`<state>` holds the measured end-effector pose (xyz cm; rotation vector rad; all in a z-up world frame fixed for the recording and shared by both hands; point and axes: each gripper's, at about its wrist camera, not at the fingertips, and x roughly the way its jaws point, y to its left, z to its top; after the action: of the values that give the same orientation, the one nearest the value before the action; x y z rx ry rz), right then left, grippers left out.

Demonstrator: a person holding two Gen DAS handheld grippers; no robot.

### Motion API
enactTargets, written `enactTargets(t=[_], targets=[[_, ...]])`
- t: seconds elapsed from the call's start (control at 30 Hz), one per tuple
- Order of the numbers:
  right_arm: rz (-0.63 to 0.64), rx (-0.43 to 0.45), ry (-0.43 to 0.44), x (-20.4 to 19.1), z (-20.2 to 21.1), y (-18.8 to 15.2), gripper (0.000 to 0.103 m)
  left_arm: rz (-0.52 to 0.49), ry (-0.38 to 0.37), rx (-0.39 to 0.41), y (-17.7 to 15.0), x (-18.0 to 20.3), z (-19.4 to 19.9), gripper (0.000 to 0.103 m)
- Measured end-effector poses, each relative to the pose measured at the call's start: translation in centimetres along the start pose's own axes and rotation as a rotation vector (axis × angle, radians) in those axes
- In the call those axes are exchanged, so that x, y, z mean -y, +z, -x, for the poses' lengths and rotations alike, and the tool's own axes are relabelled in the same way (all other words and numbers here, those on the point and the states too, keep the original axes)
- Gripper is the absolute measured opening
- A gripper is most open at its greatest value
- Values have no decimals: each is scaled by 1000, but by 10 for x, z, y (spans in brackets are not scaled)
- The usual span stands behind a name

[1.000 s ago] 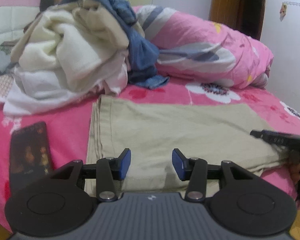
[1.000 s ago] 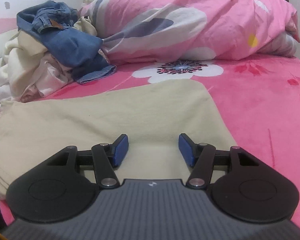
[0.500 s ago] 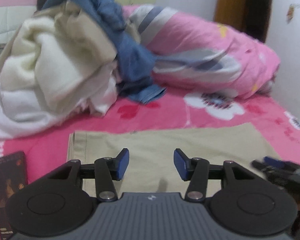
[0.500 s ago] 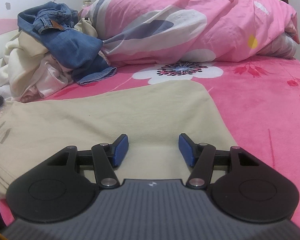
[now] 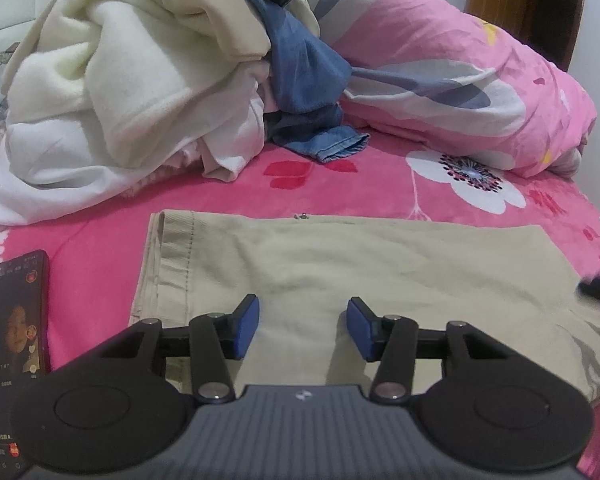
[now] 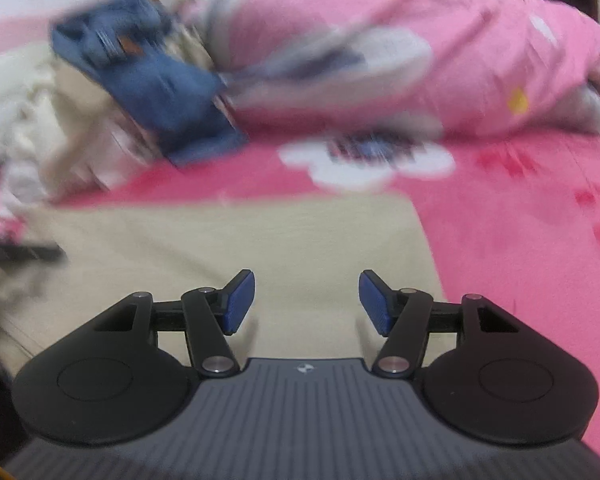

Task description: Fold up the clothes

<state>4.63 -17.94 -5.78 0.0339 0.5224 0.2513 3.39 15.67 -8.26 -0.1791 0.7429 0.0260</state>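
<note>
A beige garment (image 5: 360,264) lies folded flat on the pink bed, with a stitched hem at its left end. My left gripper (image 5: 303,328) hovers over its near left part, open, with nothing between the blue pads. My right gripper (image 6: 307,304) is over the garment's (image 6: 260,240) right part, also open and empty; that view is motion-blurred. In the left wrist view a dark tip of the right gripper (image 5: 598,291) shows at the right edge. Part of the left gripper (image 6: 20,254) shows at the left edge of the right wrist view.
A pile of cream and white clothes (image 5: 132,80) with blue jeans (image 5: 304,76) sits at the back left. A rolled pink floral quilt (image 5: 460,68) fills the back right. A phone (image 5: 14,312) lies on the bed, left of the garment. A brown door (image 5: 540,4) stands behind.
The left gripper has shifted along the garment, so the hem and phone sit differently in view, and its jaws stand slightly wider. The right gripper has lifted; its view is now blurred.
</note>
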Motion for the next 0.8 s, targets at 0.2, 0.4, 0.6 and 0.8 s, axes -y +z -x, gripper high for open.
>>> enactTargets(t=[0.2,0.4,0.6,0.8], targets=[[15,-54,25,8,-47,34,58,11,20,-24,4,4,-2,54],[-45,-119,25,31,-99,2,58,-9,31,-33,4,7,-2,54],[-2,-139,-18,15,-86,16,58,-13,42,-41,5,9,-1,55],[6,-120,-7,11,-89,26,58,-16,50,-48,6,10,-2,55]])
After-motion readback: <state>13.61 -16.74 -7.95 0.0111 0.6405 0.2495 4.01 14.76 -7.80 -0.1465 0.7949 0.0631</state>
